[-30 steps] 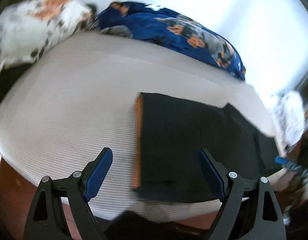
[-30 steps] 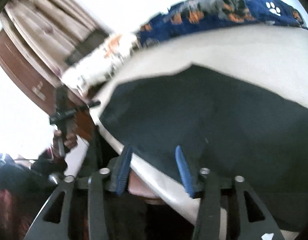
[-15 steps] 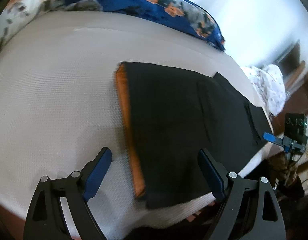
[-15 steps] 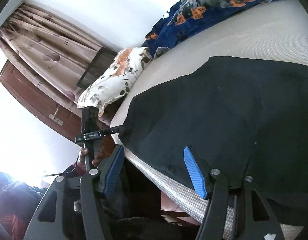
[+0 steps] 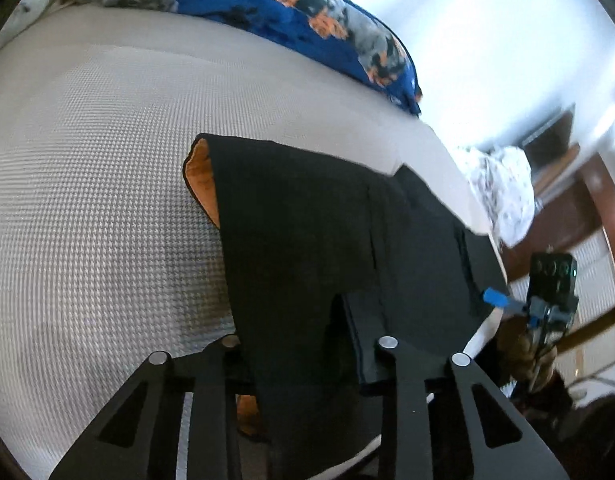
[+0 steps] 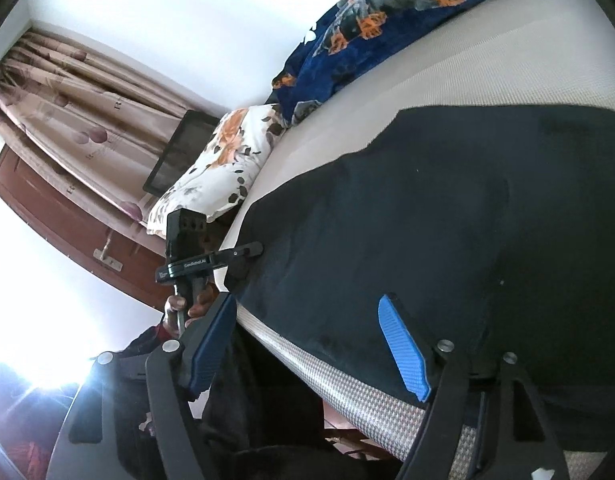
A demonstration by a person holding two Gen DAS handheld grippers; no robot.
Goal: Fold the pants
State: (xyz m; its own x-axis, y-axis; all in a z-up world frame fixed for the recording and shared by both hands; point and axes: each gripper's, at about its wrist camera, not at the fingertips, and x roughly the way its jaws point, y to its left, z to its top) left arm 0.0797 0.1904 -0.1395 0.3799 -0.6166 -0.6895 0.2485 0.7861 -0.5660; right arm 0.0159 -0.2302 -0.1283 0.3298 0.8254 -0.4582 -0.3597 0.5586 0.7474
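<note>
One pair of black pants [image 5: 307, 240] is laid flat on the bed [image 5: 87, 200], its long axis running along the near edge. Its orange-lined end is gathered in the closing left claw [image 5: 307, 344]; the right claw [image 6: 307, 344] is seen opening, empty, over the other end.

Pants [image 5: 307, 232]: lay on the bed [image 5: 87, 200], centre to right of the left wrist frame, reaching the bed's right edge.
Blanket [image 5: 307, 20]: on the bed behind the pants, top of frame.
Pillow [image 6: 219, 168]: left of the blanket, centre-left of the right wrist frame.
Curtain [image 6: 67, 96]: upper left, behind the pillow.
</note>
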